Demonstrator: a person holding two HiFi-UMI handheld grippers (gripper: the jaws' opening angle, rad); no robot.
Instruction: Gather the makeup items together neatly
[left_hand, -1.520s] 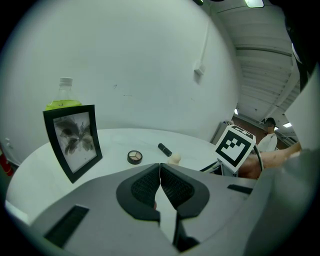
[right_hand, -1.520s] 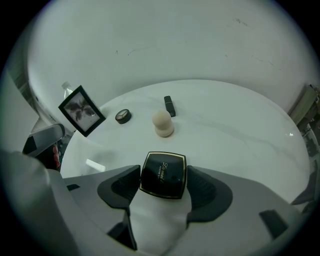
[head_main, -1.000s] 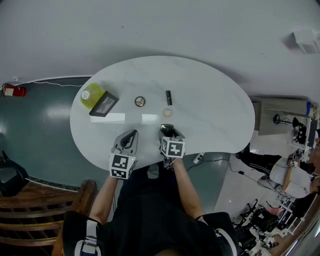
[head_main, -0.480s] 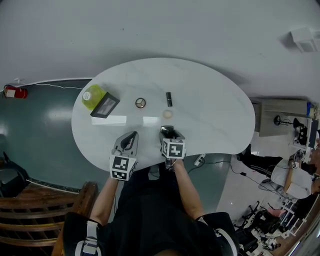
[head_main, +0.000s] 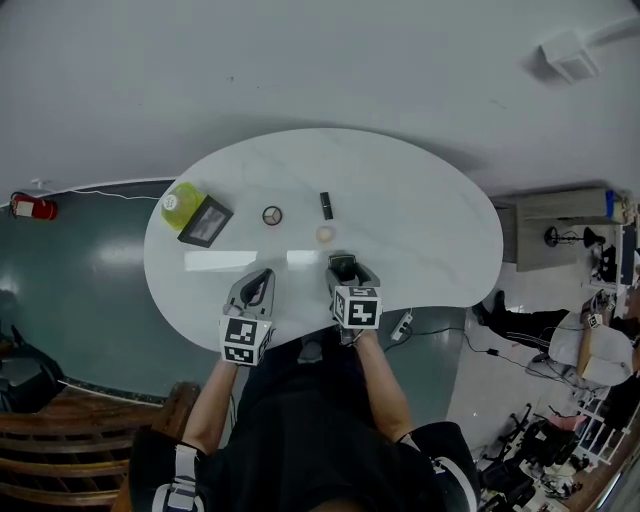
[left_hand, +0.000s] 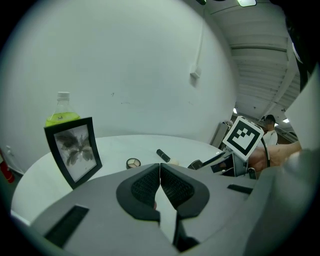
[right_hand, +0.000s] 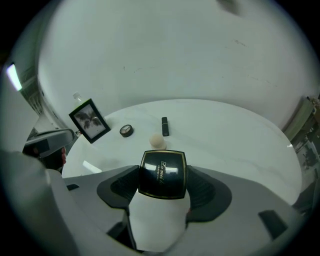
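Landmark: the beige sponge (head_main: 325, 233), near the middle of the white table (head_main: 430, 230).
Right gripper (right_hand: 163, 175): clamped on a black square compact (right_hand: 163, 167), one pad on each side of it; it is on the person's side of the sponge and apart from it.
Left gripper (left_hand: 160, 172): pads pressed together with nothing between them, hanging to the near left of the sponge.
Other makeup: the lipstick (head_main: 326, 205) lies just beyond the sponge; the round eyeshadow pan (head_main: 272, 215) lies to its left, apart.
Not makeup: the picture frame (head_main: 205, 222) and green bottle (head_main: 178, 198) stand well left of the sponge.
Just changed: over the last second the head view has shifted, but the items keep their pattern around the sponge. The right gripper has stayed at the near edge with the compact, now a little right of the sponge's line.
Meaning: the compact is probably being carried to the group and is not yet set down. The pan still lies apart.
Views: only the right gripper view shows the gold lettering and the grip. Only the left gripper view shows its pads are empty. The head view alone shows the whole layout.
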